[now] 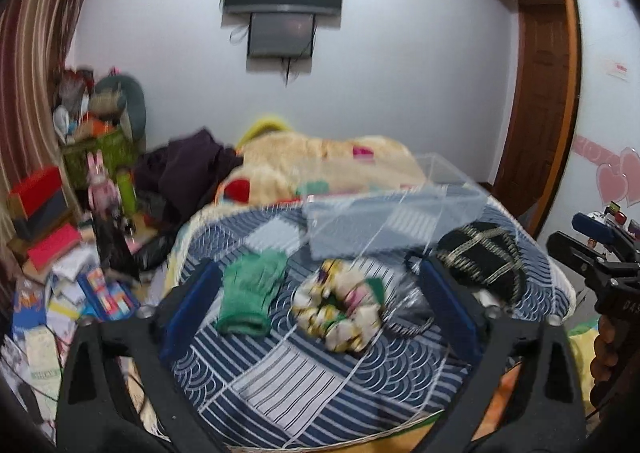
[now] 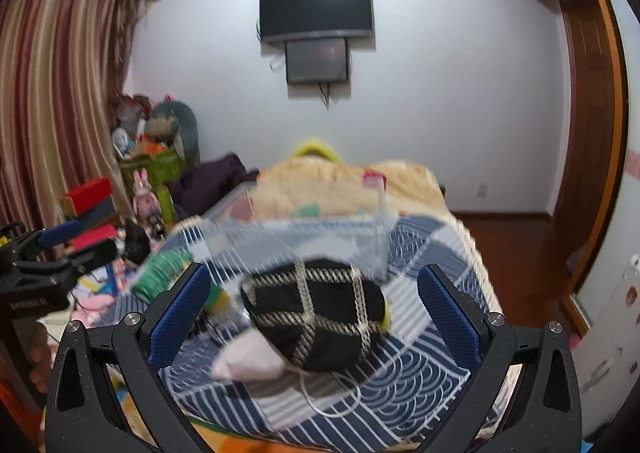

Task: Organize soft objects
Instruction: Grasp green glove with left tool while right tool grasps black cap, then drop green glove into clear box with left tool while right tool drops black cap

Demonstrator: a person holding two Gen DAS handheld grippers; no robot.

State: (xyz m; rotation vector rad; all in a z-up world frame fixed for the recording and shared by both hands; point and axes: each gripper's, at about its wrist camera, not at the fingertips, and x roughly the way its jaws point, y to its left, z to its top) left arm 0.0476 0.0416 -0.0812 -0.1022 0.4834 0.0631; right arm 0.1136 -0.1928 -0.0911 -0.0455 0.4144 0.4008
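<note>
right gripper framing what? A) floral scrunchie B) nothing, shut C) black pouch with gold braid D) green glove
C: in the right wrist view the black pouch with gold braid lies on the bed between the right gripper fingers, which are spread wide open and not touching it.

left gripper (image 1: 320, 301): seen from its own wrist camera, both black arms spread wide, the blue-padded fingers (image 1: 192, 309) well apart, nothing between them; the jaws stand fully parted. in the right wrist view it shows at the far left edge, one blue pad visible, with part of the person's hand below its body.

right gripper (image 2: 316, 313): black arms likewise splayed, blue textured fingers (image 2: 448, 317) far apart and not touching anything; jaws parted. in the left wrist view it enters from the right edge, with the person's hand (image 1: 604, 349) gripping its handle.
</note>
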